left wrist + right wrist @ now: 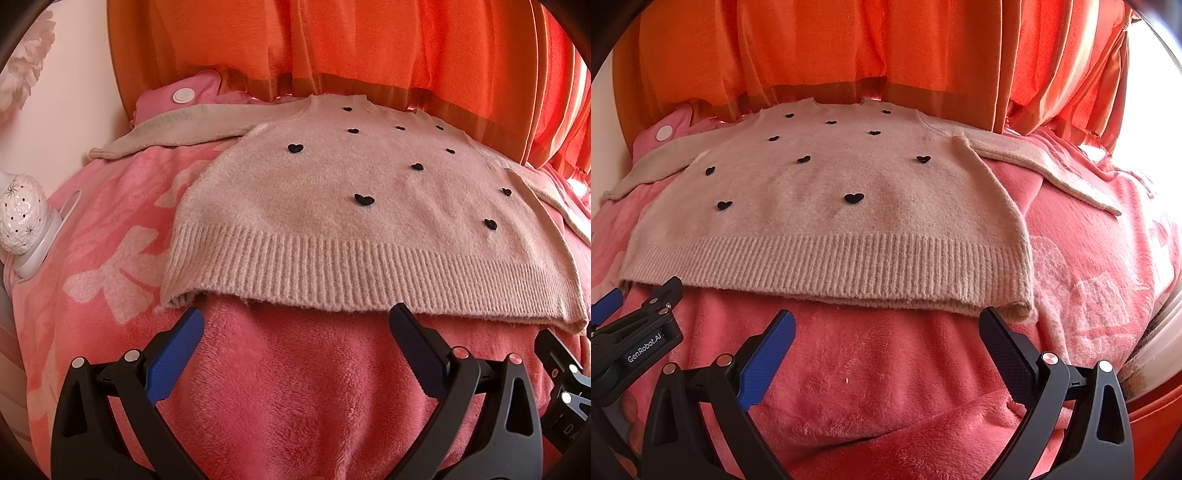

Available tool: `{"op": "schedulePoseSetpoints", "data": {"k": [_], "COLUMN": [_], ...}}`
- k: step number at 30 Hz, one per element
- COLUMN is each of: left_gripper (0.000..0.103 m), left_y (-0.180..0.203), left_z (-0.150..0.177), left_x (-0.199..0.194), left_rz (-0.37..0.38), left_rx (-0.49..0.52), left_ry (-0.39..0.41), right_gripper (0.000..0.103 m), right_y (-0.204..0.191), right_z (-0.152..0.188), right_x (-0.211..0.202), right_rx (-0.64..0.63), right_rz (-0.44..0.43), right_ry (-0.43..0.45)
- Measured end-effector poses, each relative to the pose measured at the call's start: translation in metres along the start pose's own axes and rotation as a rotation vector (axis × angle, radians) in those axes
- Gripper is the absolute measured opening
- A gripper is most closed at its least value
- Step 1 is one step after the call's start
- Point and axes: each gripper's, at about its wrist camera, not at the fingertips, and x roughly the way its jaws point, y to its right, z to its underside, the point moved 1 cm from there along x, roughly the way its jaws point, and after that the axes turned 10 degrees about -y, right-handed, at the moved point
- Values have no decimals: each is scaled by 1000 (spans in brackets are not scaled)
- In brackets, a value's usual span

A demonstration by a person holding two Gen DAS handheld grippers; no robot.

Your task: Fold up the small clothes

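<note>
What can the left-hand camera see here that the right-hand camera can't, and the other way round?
Only the left wrist view shows the white perforated ornament at the bed's edge and the end of the sweater's left sleeve.

Only the right wrist view shows the full right sleeve lying out across the blanket, and bright window light at the far right.

Both show the pink sweater with black hearts lying flat on the pink blanket, the orange curtain behind, and open grippers short of the hem: left gripper, right gripper.

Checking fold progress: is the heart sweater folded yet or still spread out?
Spread flat, unfolded. The sweater lies front up on the pink blanket, both sleeves out to the sides, ribbed hem straight.
</note>
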Motion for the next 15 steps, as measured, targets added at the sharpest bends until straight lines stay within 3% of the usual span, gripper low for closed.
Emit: {"op": "schedulePoseSetpoints", "data": {"k": [15], "left_gripper": [98], "left_y": [6], "left_z": [1], "left_x": [-2], "left_rz": [-3], "left_rx": [3], "left_ry": [-2], "right_gripper": [98], "right_y": [-4], "right_z": [-2], "right_x": [-2], "right_rx": [-10], "right_rz": [-2], "right_ry": [5]}}
